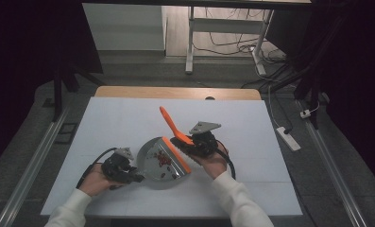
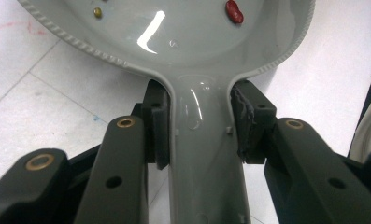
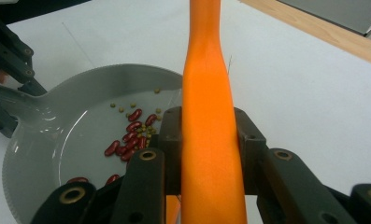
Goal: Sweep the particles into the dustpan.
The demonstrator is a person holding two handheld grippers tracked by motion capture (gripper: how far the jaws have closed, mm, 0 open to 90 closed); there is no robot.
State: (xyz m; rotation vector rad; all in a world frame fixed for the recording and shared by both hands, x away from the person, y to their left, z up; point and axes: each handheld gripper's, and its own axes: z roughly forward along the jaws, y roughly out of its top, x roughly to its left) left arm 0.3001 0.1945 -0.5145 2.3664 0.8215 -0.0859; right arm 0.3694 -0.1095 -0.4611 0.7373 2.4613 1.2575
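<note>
- On the white desk (image 1: 128,118), the broad bare top leaves room for a two-handed sweeping job; a person in white sleeves works from the near edge, and a strip of bare wood shows along the far edge.
- Near the front middle of the desk lies the grey dustpan (image 1: 159,163), flat side down, its orange lip (image 1: 176,154) turned toward the right hand so loose bits can be pushed straight in.
- At the pan's left, the left claw (image 1: 131,176) is clenched on the dustpan handle (image 2: 206,158), pads pressed to either side of its neck; judging by that grip, it serves to steady the pan against the push of the brush.
- Over the pan's right edge, the right claw (image 1: 192,144) is clamped around an orange brush handle (image 3: 209,140), which rises up and away toward the far side of the desk; the tilt would suit dragging the brush end along the lip, though that end is hidden behind the claw.
- Inside the pan sit red kidney beans (image 3: 129,140) and smaller greenish beans (image 3: 143,130), gathered in a loose heap near the lip, apparently collected already.
- No brand, label or legible writing appears on the pan, the brush, the claws or the desk.
</note>
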